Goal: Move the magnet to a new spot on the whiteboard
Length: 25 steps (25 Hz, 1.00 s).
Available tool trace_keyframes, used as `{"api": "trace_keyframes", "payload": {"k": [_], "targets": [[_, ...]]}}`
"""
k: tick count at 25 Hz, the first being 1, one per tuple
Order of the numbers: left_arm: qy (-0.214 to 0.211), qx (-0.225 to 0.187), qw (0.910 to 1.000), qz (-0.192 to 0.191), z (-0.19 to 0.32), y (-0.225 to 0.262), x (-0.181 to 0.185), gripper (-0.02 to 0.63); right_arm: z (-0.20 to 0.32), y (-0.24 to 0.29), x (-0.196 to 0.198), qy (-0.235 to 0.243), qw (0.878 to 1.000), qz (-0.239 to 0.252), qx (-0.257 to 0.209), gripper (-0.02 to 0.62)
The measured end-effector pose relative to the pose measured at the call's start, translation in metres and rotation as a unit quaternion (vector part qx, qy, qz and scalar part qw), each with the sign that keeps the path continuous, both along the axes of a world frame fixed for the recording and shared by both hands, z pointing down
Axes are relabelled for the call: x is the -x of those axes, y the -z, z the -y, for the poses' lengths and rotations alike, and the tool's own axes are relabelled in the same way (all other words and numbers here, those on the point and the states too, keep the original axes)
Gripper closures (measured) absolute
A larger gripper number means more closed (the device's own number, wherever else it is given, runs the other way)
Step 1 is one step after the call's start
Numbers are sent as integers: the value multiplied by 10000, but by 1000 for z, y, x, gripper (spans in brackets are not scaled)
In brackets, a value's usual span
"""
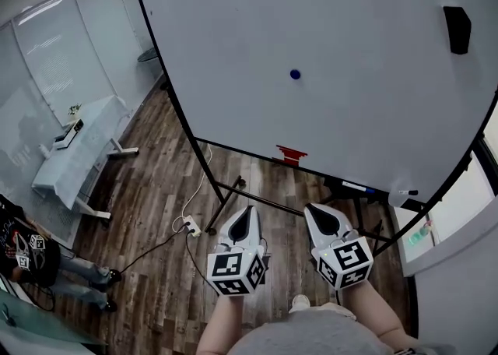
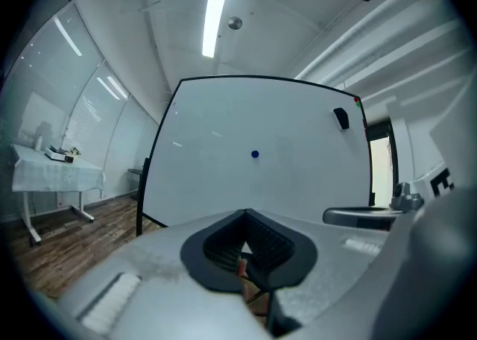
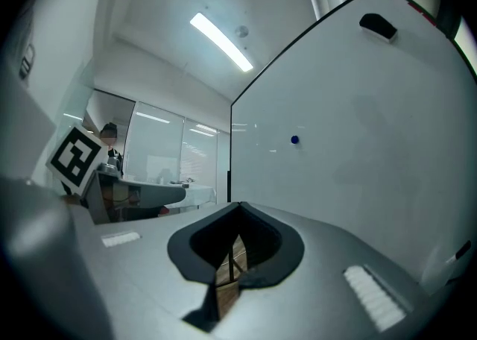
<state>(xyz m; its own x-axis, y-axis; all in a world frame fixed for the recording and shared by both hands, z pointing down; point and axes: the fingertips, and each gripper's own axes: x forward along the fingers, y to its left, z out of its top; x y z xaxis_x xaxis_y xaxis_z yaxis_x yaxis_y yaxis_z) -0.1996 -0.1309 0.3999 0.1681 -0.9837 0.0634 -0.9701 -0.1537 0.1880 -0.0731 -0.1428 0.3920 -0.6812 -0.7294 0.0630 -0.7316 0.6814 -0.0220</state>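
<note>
Your left gripper (image 1: 244,219) and right gripper (image 1: 321,218) sit side by side just in front of you. Both point towards the whiteboard (image 1: 366,96), each with its jaws drawn together and nothing between them. Below them lies the wooden floor (image 1: 156,213), with a white power strip (image 1: 191,226) off to the left. The whiteboard stands ahead of you, well apart from both grippers. The magnet (image 1: 295,75), a small blue dot, sticks near the board's middle, alone on the bare white surface. A red item (image 1: 292,154) sits at the board's lower edge, and markers (image 1: 358,187) lie on the tray to its right. A black eraser (image 1: 457,29) clings near the upper right corner. Far to your left, a cloth-covered table (image 1: 78,151) stands by the glass wall (image 1: 47,57).
</note>
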Motion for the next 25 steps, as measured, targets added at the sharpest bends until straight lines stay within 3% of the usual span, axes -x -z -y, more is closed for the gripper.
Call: {"api": "trace_keyframes", "payload": {"k": [13, 25], "targets": [[-159, -187, 9996, 105, 108, 23, -29, 601, 86, -2, -25, 82, 9999, 11, -82, 594], [-421, -667, 9963, 352, 197, 88, -63, 601, 123, -10, -42, 363, 9993, 32, -2, 594]]}}
